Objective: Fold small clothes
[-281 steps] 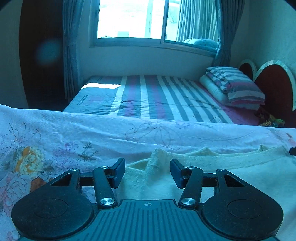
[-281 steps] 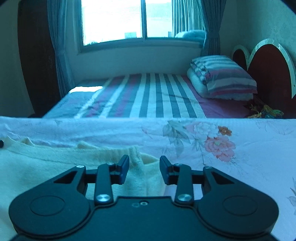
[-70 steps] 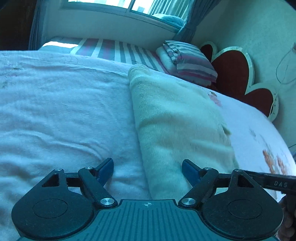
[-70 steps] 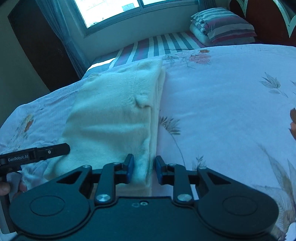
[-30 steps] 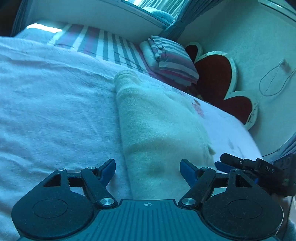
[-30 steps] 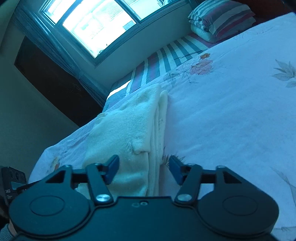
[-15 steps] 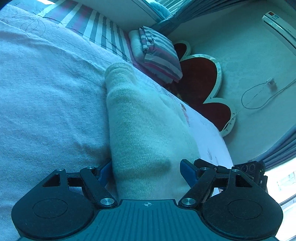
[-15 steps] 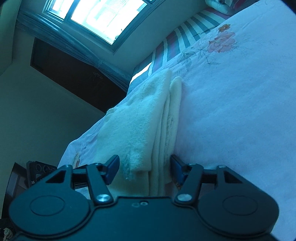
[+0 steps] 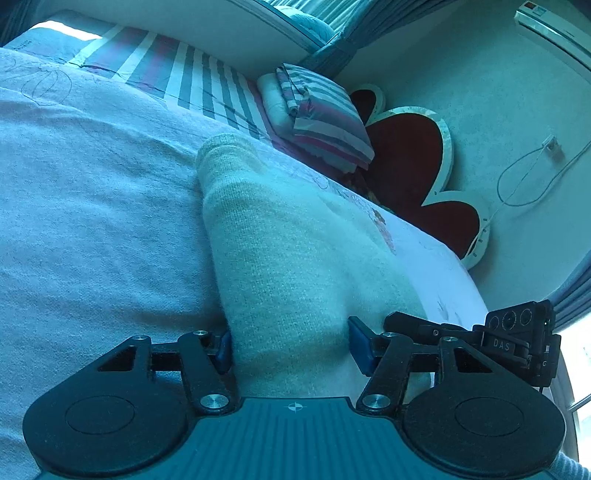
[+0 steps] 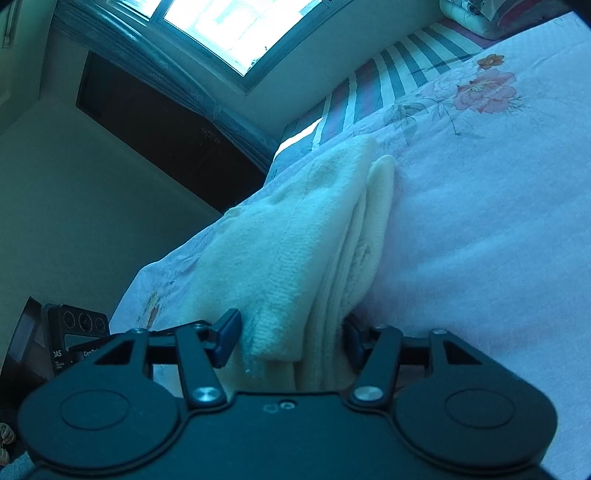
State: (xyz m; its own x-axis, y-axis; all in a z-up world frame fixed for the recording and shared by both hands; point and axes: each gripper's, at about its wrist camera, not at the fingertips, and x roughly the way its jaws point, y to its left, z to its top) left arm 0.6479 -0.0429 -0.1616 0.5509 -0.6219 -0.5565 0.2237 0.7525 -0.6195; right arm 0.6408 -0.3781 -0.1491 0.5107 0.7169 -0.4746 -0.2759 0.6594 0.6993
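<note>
A cream knitted garment (image 9: 288, 240), folded into a long narrow strip, lies on the floral bedsheet (image 9: 92, 221). My left gripper (image 9: 289, 345) straddles its near end. Its jaws are closing, and both blue pads touch the cloth bulging between them. The right wrist view shows the same garment (image 10: 303, 229) with its stacked layers along the right edge. My right gripper (image 10: 290, 338) straddles the near end on that side, its jaws closing. Its right pad is sunk into the layers. Its left pad stands a sliver off the top layer's edge.
A second bed with a striped cover (image 9: 192, 74) and stacked pillows (image 9: 321, 114) lies beyond, by a red heart-shaped headboard (image 9: 413, 166). The other gripper's black housing (image 9: 517, 332) sits close at the right, and likewise at the left (image 10: 74, 332). A bright window (image 10: 229, 26) is behind.
Both grippers have slid forward and lower onto the near end of the folded garment. Both pairs of jaws have narrowed around the cloth, and the two grippers have come closer together.
</note>
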